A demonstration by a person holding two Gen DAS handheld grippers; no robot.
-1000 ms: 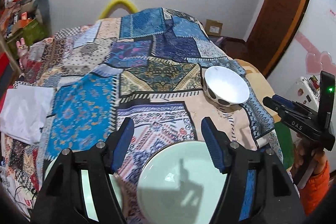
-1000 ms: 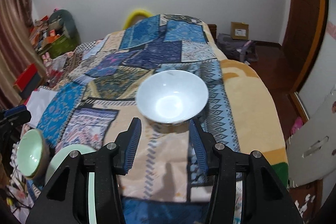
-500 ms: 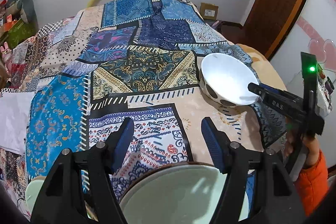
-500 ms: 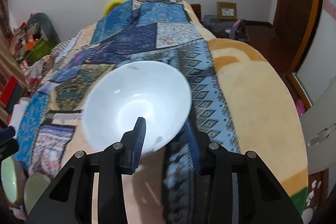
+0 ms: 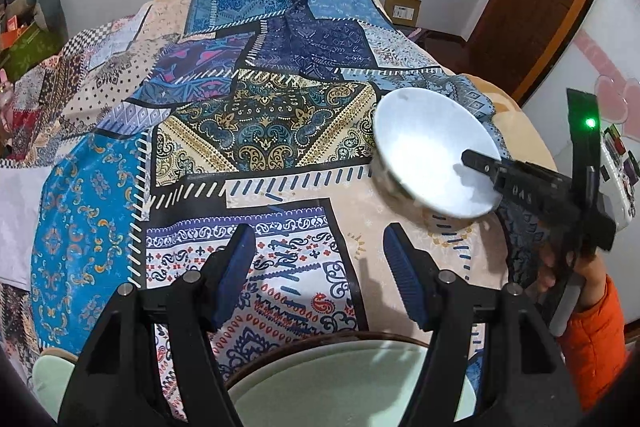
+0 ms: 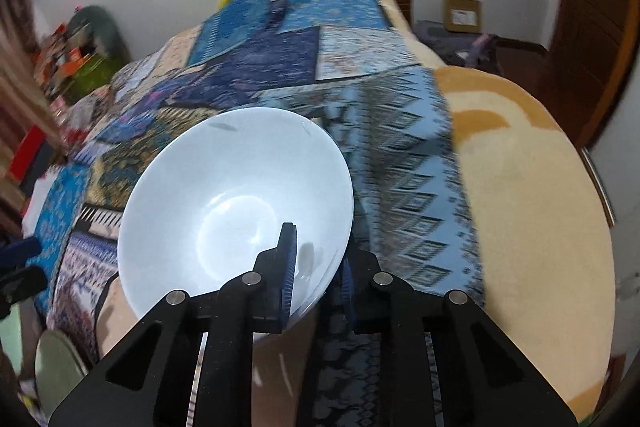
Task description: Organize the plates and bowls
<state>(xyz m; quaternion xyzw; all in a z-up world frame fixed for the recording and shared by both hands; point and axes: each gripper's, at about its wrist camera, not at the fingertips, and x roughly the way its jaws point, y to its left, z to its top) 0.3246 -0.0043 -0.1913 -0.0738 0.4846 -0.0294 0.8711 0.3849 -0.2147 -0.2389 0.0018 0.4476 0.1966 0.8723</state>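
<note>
Standing released at lower centre of the left wrist view, the left gripper [image 5: 316, 267] hovered over a pale green bowl [image 5: 352, 379] on the patchwork bedspread [image 5: 256, 123]. At right, the right gripper [image 6: 316, 267] had just clenched its jaws on the white bowl [image 6: 224, 195] rim, tilted.

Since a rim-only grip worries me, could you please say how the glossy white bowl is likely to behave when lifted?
The glossy white bowl probably slips easily: smooth glaze, right gripper pinching only its rim. Already tilted, it may swing. Looks ceramic, so likely fragile.
</note>
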